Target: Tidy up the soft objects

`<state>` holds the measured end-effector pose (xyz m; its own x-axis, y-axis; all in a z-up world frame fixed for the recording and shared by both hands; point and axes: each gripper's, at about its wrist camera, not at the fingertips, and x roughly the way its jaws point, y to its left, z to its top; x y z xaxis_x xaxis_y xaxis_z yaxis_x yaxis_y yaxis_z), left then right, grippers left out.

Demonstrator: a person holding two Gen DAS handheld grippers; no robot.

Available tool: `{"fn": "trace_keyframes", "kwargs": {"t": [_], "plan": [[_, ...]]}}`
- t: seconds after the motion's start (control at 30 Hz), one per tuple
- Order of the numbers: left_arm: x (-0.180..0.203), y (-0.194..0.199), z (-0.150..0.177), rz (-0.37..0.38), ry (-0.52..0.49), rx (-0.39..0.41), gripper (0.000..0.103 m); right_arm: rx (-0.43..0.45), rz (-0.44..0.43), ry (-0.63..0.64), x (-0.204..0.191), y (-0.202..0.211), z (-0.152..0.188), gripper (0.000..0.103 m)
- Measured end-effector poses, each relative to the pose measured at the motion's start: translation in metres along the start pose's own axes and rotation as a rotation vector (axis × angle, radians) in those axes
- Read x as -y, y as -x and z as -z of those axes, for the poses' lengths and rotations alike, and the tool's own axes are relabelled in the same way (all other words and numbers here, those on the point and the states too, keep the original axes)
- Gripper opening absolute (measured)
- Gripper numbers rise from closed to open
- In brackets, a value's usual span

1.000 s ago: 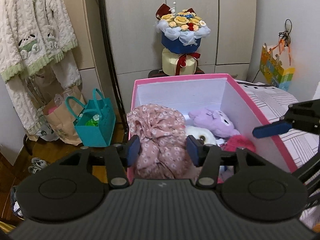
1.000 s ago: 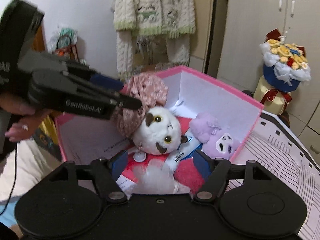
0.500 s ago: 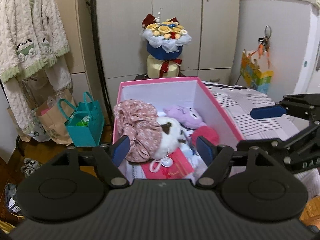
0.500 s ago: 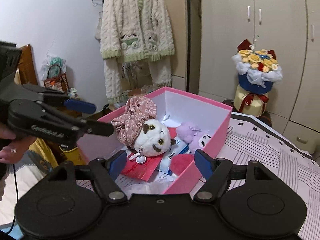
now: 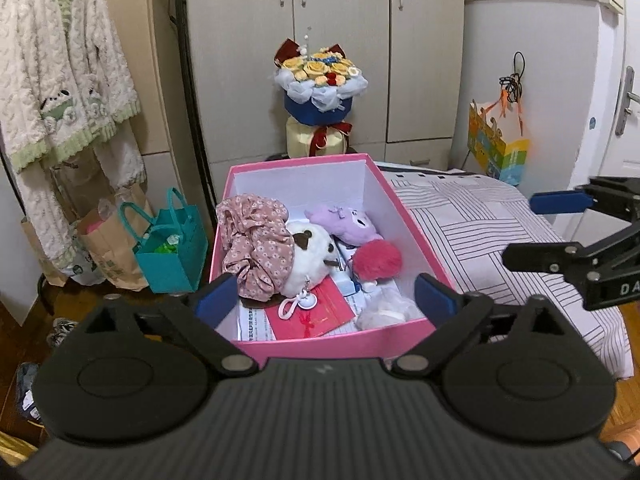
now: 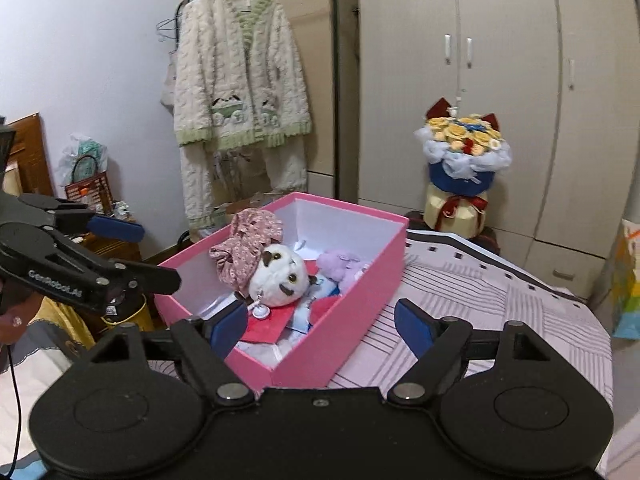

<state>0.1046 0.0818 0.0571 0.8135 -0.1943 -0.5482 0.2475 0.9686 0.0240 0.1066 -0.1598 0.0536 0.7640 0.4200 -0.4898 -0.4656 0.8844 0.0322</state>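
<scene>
A pink box [image 5: 332,344] [image 6: 352,312] sits on the striped bed [image 5: 472,224]. Inside lie a floral pink cloth [image 5: 256,244] [image 6: 244,248], a white plush with brown patches [image 5: 308,260] [image 6: 280,276], a purple plush [image 5: 348,224] [image 6: 340,264], a red fluffy ball [image 5: 376,260] and a red card [image 5: 320,316]. My left gripper [image 5: 325,298] [image 6: 140,254] hovers back from the box's near end, jaws opening, nothing between them. To the box's right, my right gripper [image 6: 322,326] [image 5: 540,232] is held over the bed, jaws also opening and empty.
A flower bouquet [image 5: 320,88] stands behind the box against the wardrobe. A teal bag [image 5: 172,248] and paper bags sit on the floor left of the box. A cream cardigan [image 5: 60,100] hangs on a rail. A colourful gift bag [image 5: 496,148] hangs right.
The left gripper let go of the floral cloth, which now rests in the box, and its jaws spread wide. Both grippers drew back and up from the box; the right jaws widened slightly.
</scene>
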Motion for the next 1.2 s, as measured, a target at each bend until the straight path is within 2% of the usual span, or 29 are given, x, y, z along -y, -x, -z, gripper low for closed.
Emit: {"fn": "trace_keyframes", "kwargs": {"t": [0.07, 0.23, 0.33, 0.4, 0.5, 0.63, 0.83, 1.03, 1.2], "plan": [[0.007, 0.005, 0.002, -0.005, -0.021, -0.006, 0.103, 0.002, 0.019, 0.01, -0.001, 0.009, 0.004, 0.092], [0.024, 0.009, 0.007, -0.008, -0.043, -0.037, 0.103, 0.004, 0.062, -0.022, 0.0, 0.025, 0.013, 0.098], [0.035, 0.01, 0.009, -0.007, -0.059, -0.069, 0.103, -0.002, 0.164, -0.058, 0.0, 0.036, 0.017, 0.1], [0.043, 0.015, 0.014, -0.016, -0.076, -0.033, 0.103, 0.017, 0.219, -0.055, -0.002, 0.048, 0.023, 0.101], [0.052, 0.021, 0.022, -0.042, -0.057, 0.0, 0.103, 0.053, 0.256, -0.064, -0.004, 0.063, 0.03, 0.102], [0.061, 0.023, 0.028, -0.009, -0.033, -0.006, 0.103, 0.085, 0.305, -0.098, -0.007, 0.082, 0.04, 0.102], [0.075, 0.027, 0.037, -0.003, -0.045, 0.004, 0.103, 0.091, 0.34, -0.093, -0.014, 0.096, 0.048, 0.102], [0.081, 0.037, 0.043, -0.046, -0.043, 0.058, 0.103, 0.08, 0.346, -0.124, -0.013, 0.099, 0.059, 0.102], [0.081, 0.042, 0.048, -0.041, -0.011, 0.067, 0.103, 0.073, 0.354, -0.144, -0.015, 0.1, 0.067, 0.102]]}}
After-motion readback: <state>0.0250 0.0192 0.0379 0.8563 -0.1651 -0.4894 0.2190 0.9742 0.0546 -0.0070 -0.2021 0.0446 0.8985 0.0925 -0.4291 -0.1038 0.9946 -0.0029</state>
